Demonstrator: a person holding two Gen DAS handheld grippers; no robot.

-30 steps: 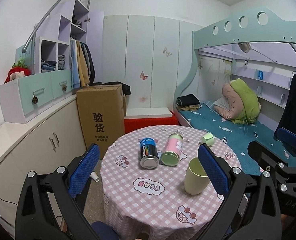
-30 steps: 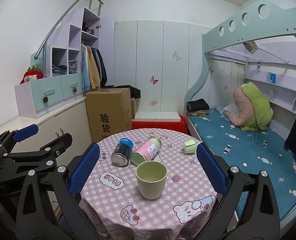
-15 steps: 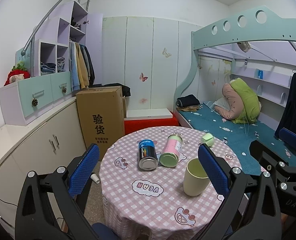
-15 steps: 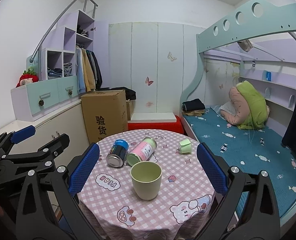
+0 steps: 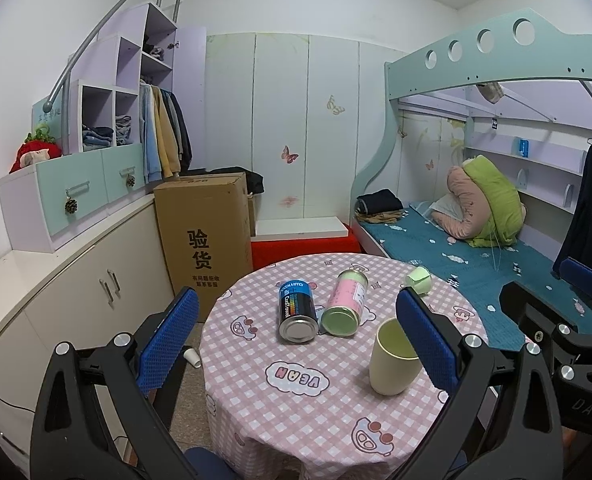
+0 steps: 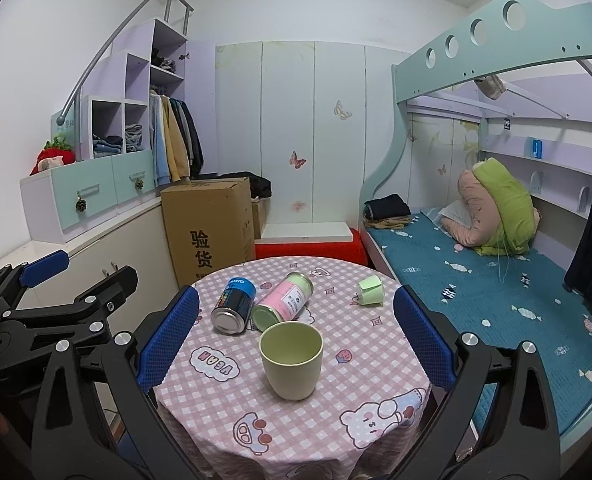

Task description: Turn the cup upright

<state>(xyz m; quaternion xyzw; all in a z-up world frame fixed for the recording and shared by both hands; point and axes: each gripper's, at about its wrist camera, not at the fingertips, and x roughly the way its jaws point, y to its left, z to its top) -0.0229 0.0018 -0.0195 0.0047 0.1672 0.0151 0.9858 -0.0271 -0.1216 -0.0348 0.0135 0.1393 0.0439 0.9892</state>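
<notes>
— On the round table, where was the cup seen?

— It was found upright near the front edge, mouth up, touched by nothing. Two cans were laid on their sides behind it: a blue can and a pink can, side by side. A small green cup was tipped over farther back.

— And the tools?

— The left gripper and the right gripper were both held spread wide — nothing was clamped between the blue pads.
</notes>
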